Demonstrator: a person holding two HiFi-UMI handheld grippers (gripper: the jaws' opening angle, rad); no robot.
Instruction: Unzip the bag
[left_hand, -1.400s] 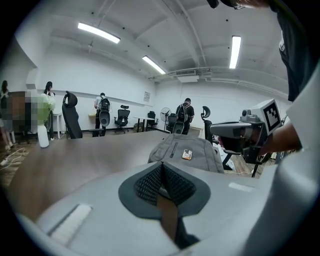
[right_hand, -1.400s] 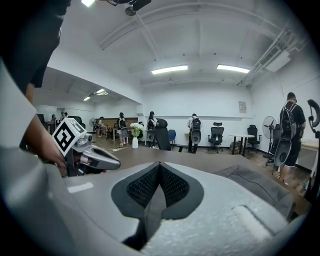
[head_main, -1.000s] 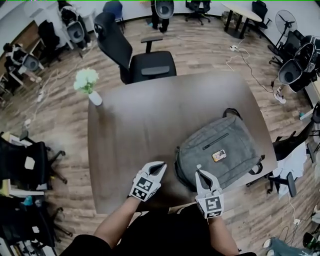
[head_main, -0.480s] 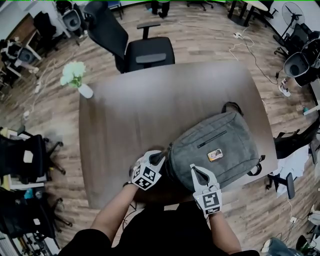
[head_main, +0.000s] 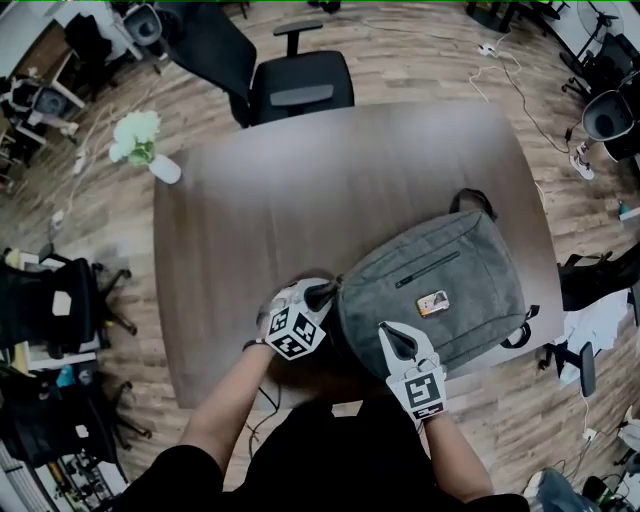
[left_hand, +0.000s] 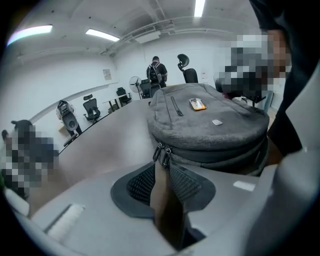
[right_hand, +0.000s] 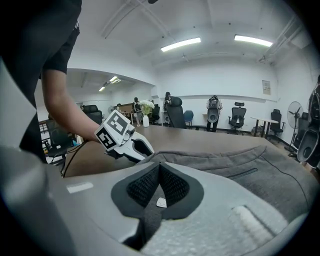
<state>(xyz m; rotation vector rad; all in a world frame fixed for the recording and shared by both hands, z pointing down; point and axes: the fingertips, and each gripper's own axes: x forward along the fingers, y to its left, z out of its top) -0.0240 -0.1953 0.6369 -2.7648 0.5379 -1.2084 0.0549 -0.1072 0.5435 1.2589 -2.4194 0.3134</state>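
A grey backpack (head_main: 440, 290) lies flat on the right half of the brown table (head_main: 250, 220), with a small orange tag (head_main: 433, 300) on its front. My left gripper (head_main: 322, 293) is at the bag's near left corner. In the left gripper view (left_hand: 161, 167) its jaws stand a narrow gap apart, and two metal zipper pulls (left_hand: 161, 154) hang right at their tips. My right gripper (head_main: 386, 333) is shut and its tips (right_hand: 159, 167) lie over the grey fabric (right_hand: 250, 165) of the bag's near end. Nothing shows between its pads.
A white vase of pale flowers (head_main: 140, 150) stands at the table's far left corner. A black office chair (head_main: 290, 90) sits behind the far edge. The near table edge runs just under both hands. More chairs and desks ring the room.
My left gripper has come right and down from bare table to the bag's corner, rolling as it went, and its jaws look narrower. My right gripper has sunk a little onto the bag.
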